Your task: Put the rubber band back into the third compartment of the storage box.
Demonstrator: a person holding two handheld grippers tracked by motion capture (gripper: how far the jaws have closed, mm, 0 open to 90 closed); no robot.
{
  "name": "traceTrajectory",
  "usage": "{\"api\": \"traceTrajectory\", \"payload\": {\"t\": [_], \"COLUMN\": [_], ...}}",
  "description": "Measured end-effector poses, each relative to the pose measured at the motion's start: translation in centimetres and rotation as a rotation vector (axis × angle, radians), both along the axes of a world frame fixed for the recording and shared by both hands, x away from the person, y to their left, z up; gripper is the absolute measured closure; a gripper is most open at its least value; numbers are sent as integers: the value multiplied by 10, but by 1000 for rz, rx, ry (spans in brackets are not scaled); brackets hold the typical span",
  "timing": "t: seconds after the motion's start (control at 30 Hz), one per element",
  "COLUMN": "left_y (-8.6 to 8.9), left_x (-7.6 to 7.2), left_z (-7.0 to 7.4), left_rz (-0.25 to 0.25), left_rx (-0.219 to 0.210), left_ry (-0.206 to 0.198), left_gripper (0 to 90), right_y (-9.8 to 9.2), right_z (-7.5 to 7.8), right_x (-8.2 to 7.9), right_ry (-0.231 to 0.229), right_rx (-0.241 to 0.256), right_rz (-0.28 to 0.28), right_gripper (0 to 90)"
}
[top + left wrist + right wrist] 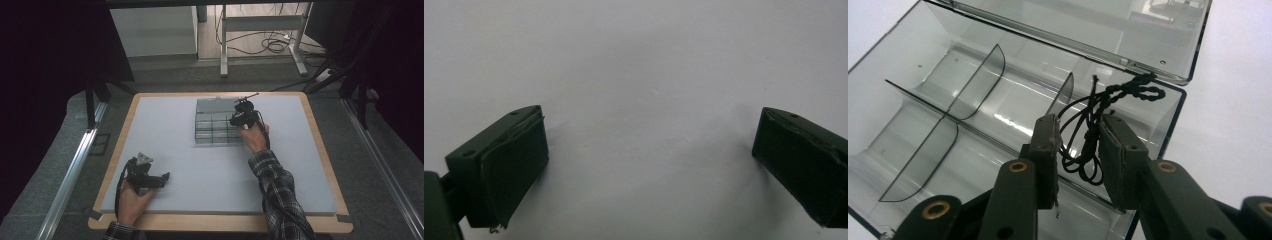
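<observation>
A clear plastic compartment box (212, 125) lies open on the grey mat (165, 130), its lid (215, 105) folded back. My right gripper (241, 120) hangs over the box's right side. In the right gripper view a bundle of black cord (1083, 145) with a braided loop fills the narrow gap between the pads of my right gripper (1079, 120), above the box's end compartment (1128, 135). The other compartments (998, 120) hold nothing. My left gripper (164, 179) rests on the mat at the front left, and my left gripper (651, 115) stands wide open on bare mat (639, 50).
The open lid (1073, 25) lies flat behind the box. Curved dividers (978, 80) split the tray. The mat sits on a wooden-edged table (325, 150). A desk frame and cables (270, 45) stand on the floor beyond the table.
</observation>
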State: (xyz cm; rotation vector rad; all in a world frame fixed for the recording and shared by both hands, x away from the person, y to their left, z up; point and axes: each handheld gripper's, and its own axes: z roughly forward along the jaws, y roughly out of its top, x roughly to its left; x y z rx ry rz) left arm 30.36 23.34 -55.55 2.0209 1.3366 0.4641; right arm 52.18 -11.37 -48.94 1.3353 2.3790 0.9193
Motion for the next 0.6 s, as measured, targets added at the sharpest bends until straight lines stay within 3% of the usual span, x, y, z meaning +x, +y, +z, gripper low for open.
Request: {"api": "traceTrajectory", "payload": {"t": [0.27,0.6], "left_y": [0,0], "left_x": [0,0], "left_z": [0,0], "left_rz": [0,0], "left_rx": [0,0], "left_ry": [0,0], "left_gripper": [13,13], "right_y": [1,0], "right_z": [-8,4], "right_x": [4,-3], "right_ry": [31,7], "right_rx": [7,10], "right_rz": [-1,21], "right_gripper": [633,600]}}
